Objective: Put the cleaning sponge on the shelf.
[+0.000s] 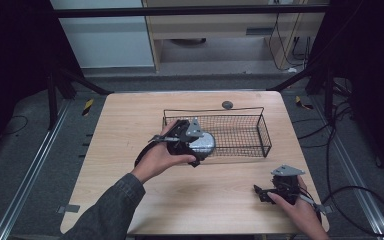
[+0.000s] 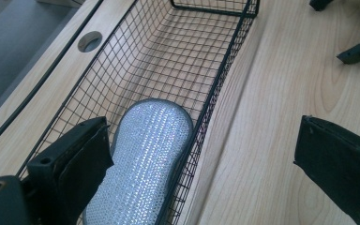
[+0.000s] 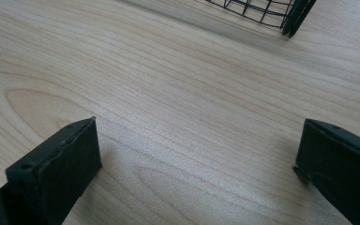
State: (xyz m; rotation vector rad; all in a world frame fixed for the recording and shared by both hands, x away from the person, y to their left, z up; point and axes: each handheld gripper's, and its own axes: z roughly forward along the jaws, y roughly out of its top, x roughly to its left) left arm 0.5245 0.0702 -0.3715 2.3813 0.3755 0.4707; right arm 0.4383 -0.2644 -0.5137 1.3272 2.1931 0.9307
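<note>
Item: silver scouring pad, oval, glittering mesh face, dark edging; it lies in the wire basket at the end nearest the camera, lower centre of the left gripper view, its long side close along the basket wall, and whether it lies flat on the floor or leans on that wall cannot be told. In the high view the pad sits at the basket's left end, centre of frame, partly under the left gripper. Left gripper: jaws spread wide, one inside the basket at lower left of its view just beside the pad, the other outside over the bare table at lower right, so the basket wall stands between them; nothing is pinched. Right gripper: lower right of the high view, low over the table, jaws spread and holding nothing, with a basket corner at the upper right of its own view. Risks, judged: closing the left jaws here would likely clamp the wire wall, not the pad, and drag or tip the light basket; lifting out at an angle could catch a jaw in the mesh; the inner jaw could nudge the pad; nothing steadies the basket, with the right gripper well apart.
</note>
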